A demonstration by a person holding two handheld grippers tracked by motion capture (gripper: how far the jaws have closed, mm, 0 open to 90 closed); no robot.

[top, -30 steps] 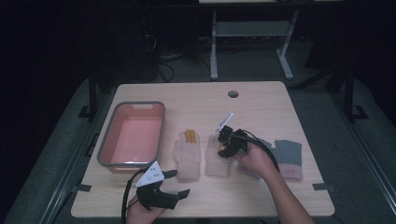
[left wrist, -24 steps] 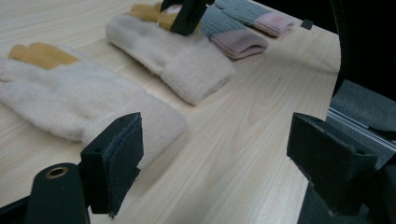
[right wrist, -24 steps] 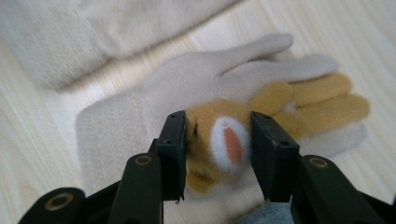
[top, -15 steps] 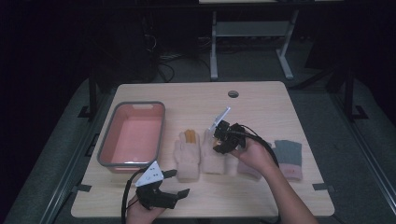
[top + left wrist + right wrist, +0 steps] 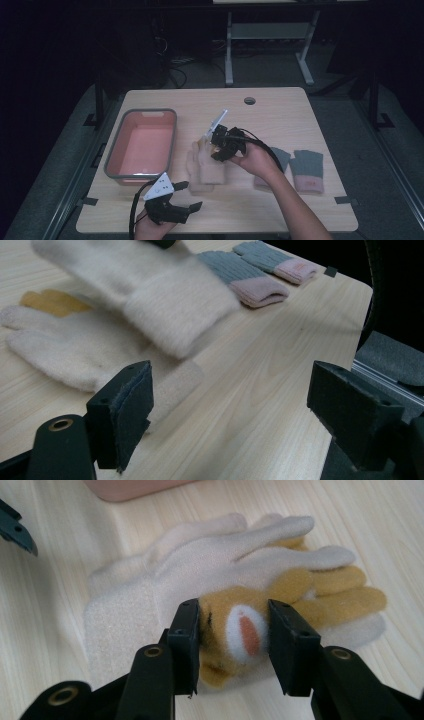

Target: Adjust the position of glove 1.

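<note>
Right gripper (image 5: 232, 630) pinches a cream glove (image 5: 225, 565).
Its tan patch sits partly hidden between the jaws; left gripper (image 5: 230, 405), at six o'clock, gapes empty.

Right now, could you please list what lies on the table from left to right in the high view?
Pink tub → cream gloves, one gripped by the right tool → grey gloves with pink cuffs.

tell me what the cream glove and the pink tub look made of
Cream glove: soft fleece or brushed knit, by its fuzzy matte nap; the part in the right tongs is tan plush. Pink tub: probably plastic, smooth with a grey rim, though the dim light leaves that open.
</note>
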